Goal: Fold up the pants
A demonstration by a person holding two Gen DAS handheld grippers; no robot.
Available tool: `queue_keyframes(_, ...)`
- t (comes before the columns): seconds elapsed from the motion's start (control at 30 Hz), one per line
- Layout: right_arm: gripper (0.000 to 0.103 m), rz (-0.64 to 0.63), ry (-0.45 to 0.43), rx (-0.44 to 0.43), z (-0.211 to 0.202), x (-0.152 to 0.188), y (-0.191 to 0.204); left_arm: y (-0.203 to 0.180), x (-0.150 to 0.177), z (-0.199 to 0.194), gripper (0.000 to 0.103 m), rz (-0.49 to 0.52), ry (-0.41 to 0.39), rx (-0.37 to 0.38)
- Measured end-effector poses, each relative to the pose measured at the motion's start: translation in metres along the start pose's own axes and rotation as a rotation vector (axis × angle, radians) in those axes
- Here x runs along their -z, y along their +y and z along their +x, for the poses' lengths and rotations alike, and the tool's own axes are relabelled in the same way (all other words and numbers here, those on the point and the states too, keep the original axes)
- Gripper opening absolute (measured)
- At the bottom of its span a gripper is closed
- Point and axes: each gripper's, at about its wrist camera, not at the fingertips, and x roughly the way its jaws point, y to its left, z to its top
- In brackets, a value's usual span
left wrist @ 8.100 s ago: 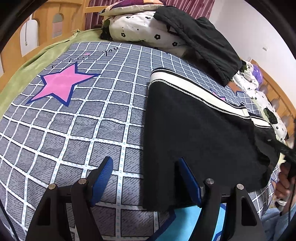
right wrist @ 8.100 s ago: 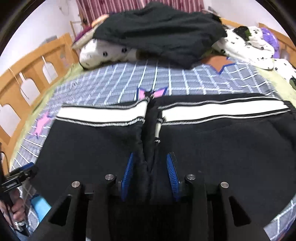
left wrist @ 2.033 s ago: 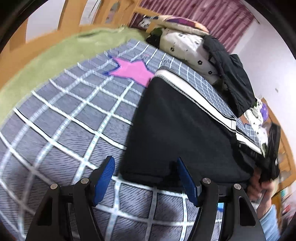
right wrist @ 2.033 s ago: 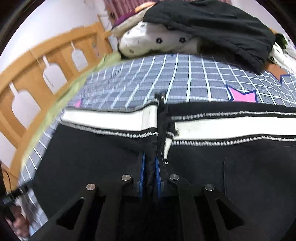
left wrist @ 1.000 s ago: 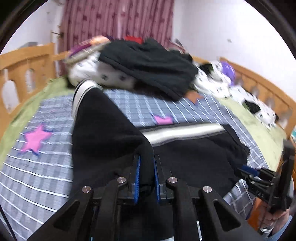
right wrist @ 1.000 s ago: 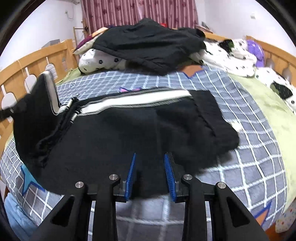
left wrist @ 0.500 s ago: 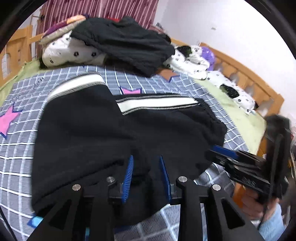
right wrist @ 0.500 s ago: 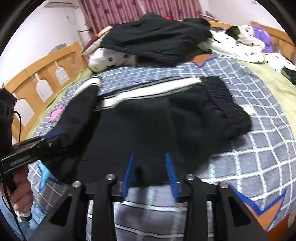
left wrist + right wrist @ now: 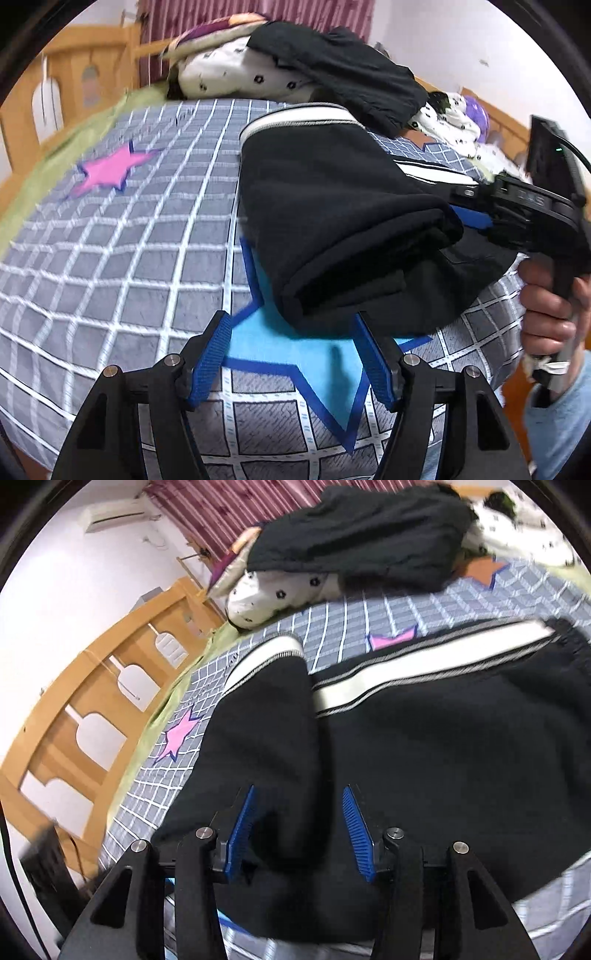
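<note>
Checked grey bedsheet (image 9: 140, 258) with pink and blue stars covers the bed; black pants (image 9: 332, 206) lie on it, one half doubled over the other, white waistband (image 9: 424, 664) toward the pillows (image 9: 229, 74); left tongs (image 9: 291, 362) stand apart over the blue star (image 9: 295, 354), just short of the fold; right tongs (image 9: 299, 830) — jaws just opening — straddle black cloth without pinching it.

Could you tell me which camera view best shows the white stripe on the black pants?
The right wrist view: the white stripe runs long across the black pants. The left wrist view shows only a curved piece atop the folded-over leg and a sliver beyond.
</note>
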Motion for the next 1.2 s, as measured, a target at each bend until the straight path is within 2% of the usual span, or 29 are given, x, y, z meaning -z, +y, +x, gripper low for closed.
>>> queue_keyframes(0.13,0.047,0.048,0.062,-0.016,0.028,-0.004,0.004,-0.002,-0.001,0.013,0.065,-0.033,0.008,0.083)
queue_keyframes(0.2,0.038,0.036,0.078,-0.025,0.034,-0.006,0.009,-0.005,-0.001,0.022,0.065,-0.039,0.019,0.102)
queue_keyframes(0.23,0.024,0.0,0.069,-0.01,0.033,-0.008,0.014,-0.006,0.001,0.026,0.065,-0.038,0.021,0.104)
queue_keyframes(0.27,0.018,-0.043,0.06,-0.009,0.031,-0.01,0.018,-0.008,0.003,0.028,0.065,-0.035,0.018,0.102)
queue_keyframes(0.37,0.016,-0.151,0.007,-0.053,0.005,-0.018,0.03,-0.013,0.008,0.031,0.066,-0.015,-0.005,0.084)
queue_keyframes(0.5,0.016,-0.185,-0.087,-0.067,-0.032,-0.035,0.028,-0.028,0.008,0.032,0.066,0.019,-0.003,0.104)
queue_keyframes(0.6,0.015,-0.217,-0.15,-0.055,-0.06,-0.048,0.019,-0.045,0.004,0.036,0.066,0.041,-0.003,0.085)
queue_keyframes(0.67,0.015,-0.224,-0.169,-0.034,-0.076,-0.054,0.007,-0.057,0.001,0.038,0.066,0.053,-0.007,0.077)
queue_keyframes(0.73,0.015,-0.241,-0.205,0.004,-0.099,-0.06,-0.01,-0.067,-0.002,0.04,0.066,0.064,-0.009,0.106)
queue_keyframes(0.83,0.015,-0.242,-0.29,0.098,-0.139,-0.063,-0.049,-0.079,-0.004,0.041,0.067,0.081,-0.015,0.139)
queue_keyframes(0.9,0.015,-0.171,-0.312,0.176,-0.156,-0.063,-0.089,-0.085,-0.004,0.043,0.069,0.088,-0.017,0.171)
queue_keyframes(0.97,0.015,-0.069,-0.267,0.214,-0.154,-0.059,-0.138,-0.094,-0.004,0.046,0.069,0.107,0.003,0.195)
queue_keyframes(1.07,0.018,0.004,-0.15,0.31,-0.123,-0.043,-0.18,-0.107,-0.003,0.043,0.066,0.153,0.0,0.166)
queue_keyframes(1.13,0.022,0.012,-0.162,0.295,-0.123,-0.033,-0.188,-0.109,-0.002,0.033,0.066,0.189,-0.006,0.174)
queue_keyframes(1.2,0.023,-0.004,-0.182,0.327,-0.136,-0.033,-0.179,-0.105,-0.002,0.022,0.066,0.212,-0.03,0.179)
